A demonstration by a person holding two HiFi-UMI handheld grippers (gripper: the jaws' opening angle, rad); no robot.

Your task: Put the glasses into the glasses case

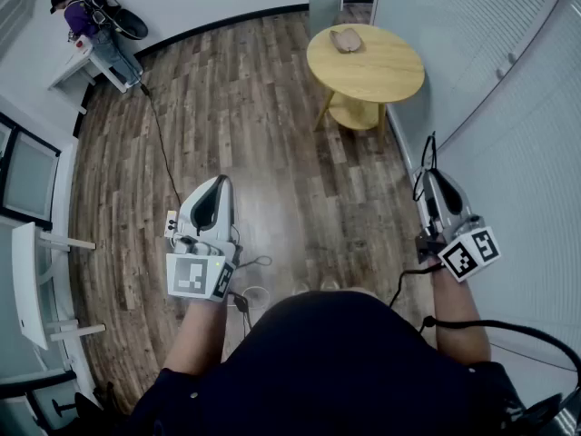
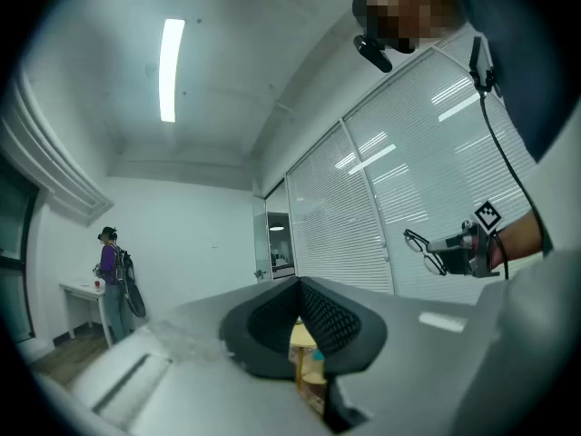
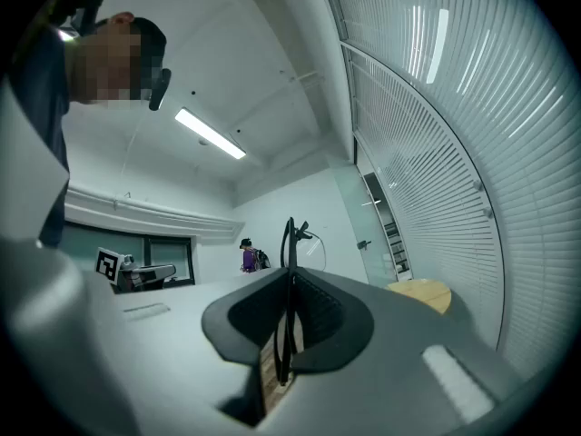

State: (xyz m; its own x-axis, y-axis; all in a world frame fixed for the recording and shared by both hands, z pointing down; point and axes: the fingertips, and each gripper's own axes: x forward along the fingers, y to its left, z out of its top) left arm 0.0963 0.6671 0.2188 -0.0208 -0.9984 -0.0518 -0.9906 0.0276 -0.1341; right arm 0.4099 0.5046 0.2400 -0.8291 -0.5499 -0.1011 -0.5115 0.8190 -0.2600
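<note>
My R gripper is clamped on the glasses, frame pinched btwn the pads, lens poking past the tips, up in the air nr the blinds. L gripper: jaws together, nothing btwn (table shows thru the slit). Case sits on that table, well ahead of both.

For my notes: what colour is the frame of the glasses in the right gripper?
Black; the glasses show best in the right gripper view.
</note>
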